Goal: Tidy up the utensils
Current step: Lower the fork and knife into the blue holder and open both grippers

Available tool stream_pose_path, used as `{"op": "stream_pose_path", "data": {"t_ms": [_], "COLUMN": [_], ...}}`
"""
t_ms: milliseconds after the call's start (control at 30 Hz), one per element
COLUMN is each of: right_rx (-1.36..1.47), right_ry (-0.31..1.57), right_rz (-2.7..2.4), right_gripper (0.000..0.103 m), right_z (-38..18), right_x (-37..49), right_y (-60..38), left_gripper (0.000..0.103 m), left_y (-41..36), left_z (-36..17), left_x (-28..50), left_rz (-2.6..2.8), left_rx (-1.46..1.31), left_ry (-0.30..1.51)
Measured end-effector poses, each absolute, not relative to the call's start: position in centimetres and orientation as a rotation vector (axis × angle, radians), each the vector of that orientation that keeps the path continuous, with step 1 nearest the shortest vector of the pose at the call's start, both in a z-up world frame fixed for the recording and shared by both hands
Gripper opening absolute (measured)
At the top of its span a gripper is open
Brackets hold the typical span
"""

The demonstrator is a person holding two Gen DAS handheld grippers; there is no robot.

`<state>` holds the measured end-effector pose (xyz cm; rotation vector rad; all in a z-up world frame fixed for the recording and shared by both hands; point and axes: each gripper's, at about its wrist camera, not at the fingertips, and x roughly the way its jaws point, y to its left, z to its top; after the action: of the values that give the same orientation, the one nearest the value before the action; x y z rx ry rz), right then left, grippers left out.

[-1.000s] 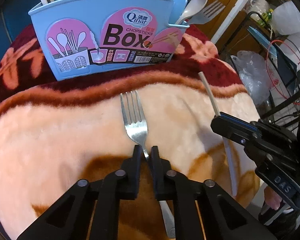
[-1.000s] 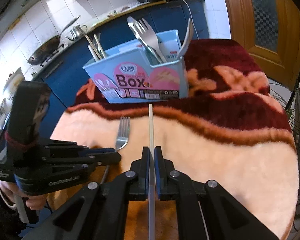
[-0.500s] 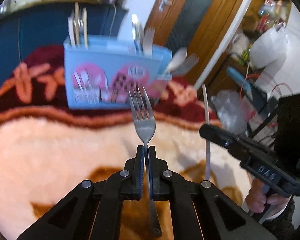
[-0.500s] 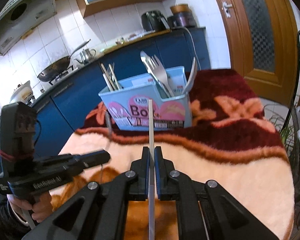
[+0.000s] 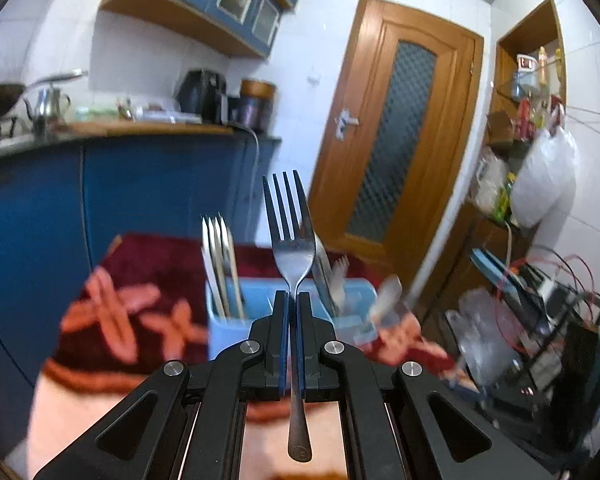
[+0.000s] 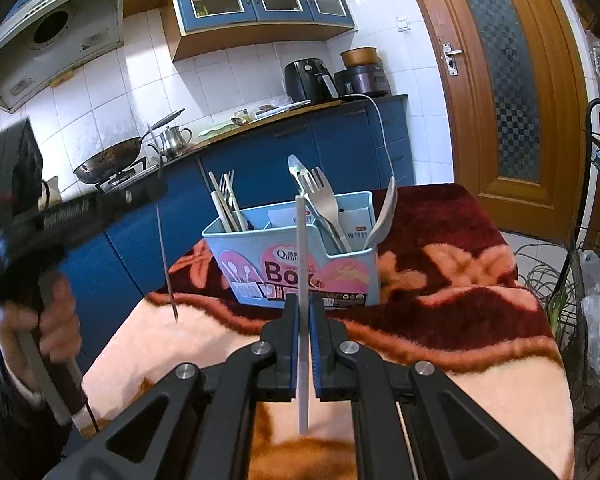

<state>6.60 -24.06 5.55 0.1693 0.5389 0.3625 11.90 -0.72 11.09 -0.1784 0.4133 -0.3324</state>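
Clamped in the left fingers (image 5: 293, 300), the fork (image 5: 291, 240) has risen off the desk (image 6: 440, 364) toward the box (image 6: 300, 256) ahead, while the right fingers (image 6: 303, 304) clench a chopstick (image 6: 301, 248).

Light-blue utensil box (image 6: 296, 260) with pink labels stands on a maroon-and-peach flowered blanket (image 6: 460, 280).

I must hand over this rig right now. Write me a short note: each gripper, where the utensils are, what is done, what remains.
Left gripper: shut on a metal fork, tines up, lifted off the blanket.
Right gripper: shut on a white chopstick, held upright.
The blue utensil box stands on the blanket-covered table; chopsticks fill its left compartment, forks and spoons its right.
Done: both items picked up.
Left: fork into the right compartment, chopstick into the left.
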Motion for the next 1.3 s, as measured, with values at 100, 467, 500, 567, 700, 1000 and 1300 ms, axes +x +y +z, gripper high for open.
{"op": "stream_pose_path", "data": {"t_ms": [100,467,500,567,700,1000,1300], "right_rx": [0.169,0.169,0.164,0.158,0.158,0.139,0.083], "right_ry": [0.531,0.459,0.451,0.435,0.402,0.296,0.313], "right_rz": [0.354,0.316,0.311,0.302,0.282,0.205,0.165], "right_gripper": [0.007,0.007,0.007,0.007,0.007,0.007,0.007], "right_z": [5.7,7.7,8.0,8.5,9.6,11.7,10.5], "right_x": [6.9,8.2,8.4,8.7,9.7,12.4,16.4], "right_y": [-24.0,-24.8,-24.8,-24.8,-25.0,-24.4,-22.4], "left_gripper": [0.003,0.003,0.003,0.003,0.003,0.003,0.003], "left_y": [-0.2,-0.5,-0.5,-0.7,-0.8,-1.0,-1.5], "left_z": [12.5,14.6,14.5,14.0,12.0,8.4,6.8], "left_x": [12.9,16.9,17.3,17.9,19.1,19.8,20.1], "left_rz": [-0.303,-0.205,-0.197,-0.184,-0.172,-0.175,-0.194], "left_rx": [-0.17,-0.144,-0.144,-0.136,-0.126,-0.115,-0.112], "left_ry": [0.364,0.238,0.233,0.221,0.245,0.283,0.324]}}
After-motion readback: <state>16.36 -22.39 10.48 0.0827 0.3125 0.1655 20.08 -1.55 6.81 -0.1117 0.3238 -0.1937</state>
